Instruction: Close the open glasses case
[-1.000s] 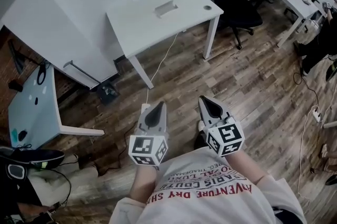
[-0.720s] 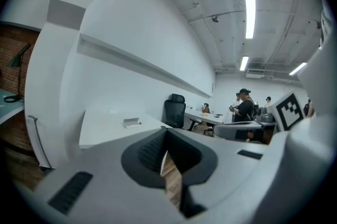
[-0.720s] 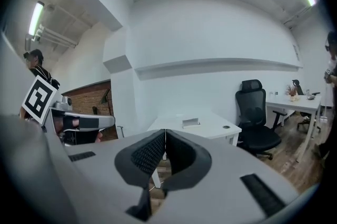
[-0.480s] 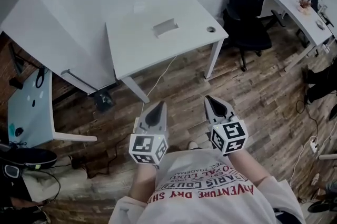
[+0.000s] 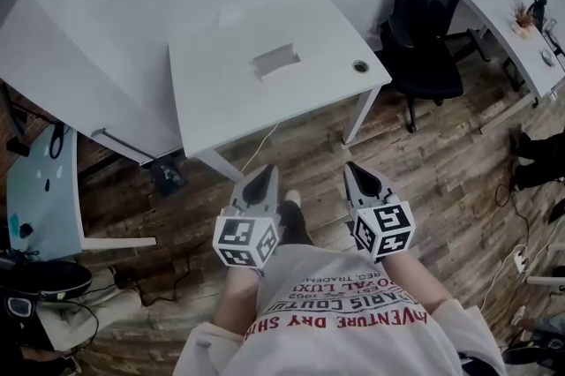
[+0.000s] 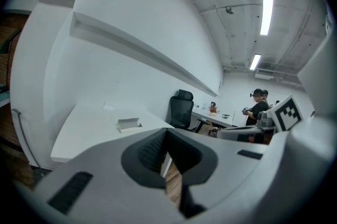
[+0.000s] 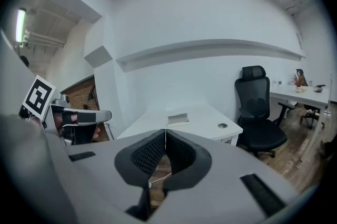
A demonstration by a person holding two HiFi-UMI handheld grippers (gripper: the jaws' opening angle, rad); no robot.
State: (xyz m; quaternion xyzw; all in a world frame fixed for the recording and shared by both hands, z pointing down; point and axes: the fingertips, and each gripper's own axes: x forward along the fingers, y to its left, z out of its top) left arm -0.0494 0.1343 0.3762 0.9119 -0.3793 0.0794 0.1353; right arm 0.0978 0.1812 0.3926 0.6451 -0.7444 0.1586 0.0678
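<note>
Glasses case (image 5: 275, 61): open, on white surface (image 5: 212, 92), 12 o'clock from both tongs, nearer than before. Left tongs (image 5: 266, 174), right tongs (image 5: 351, 168): tips together, empty, well apart from it.

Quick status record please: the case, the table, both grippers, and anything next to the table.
glasses case: white, on the table, lid looks raised
table: white, ahead, well apart from both grippers
left gripper: jaws together, empty, close to the person's body
right gripper: jaws together, empty
office chair: black, at the table's right
</note>
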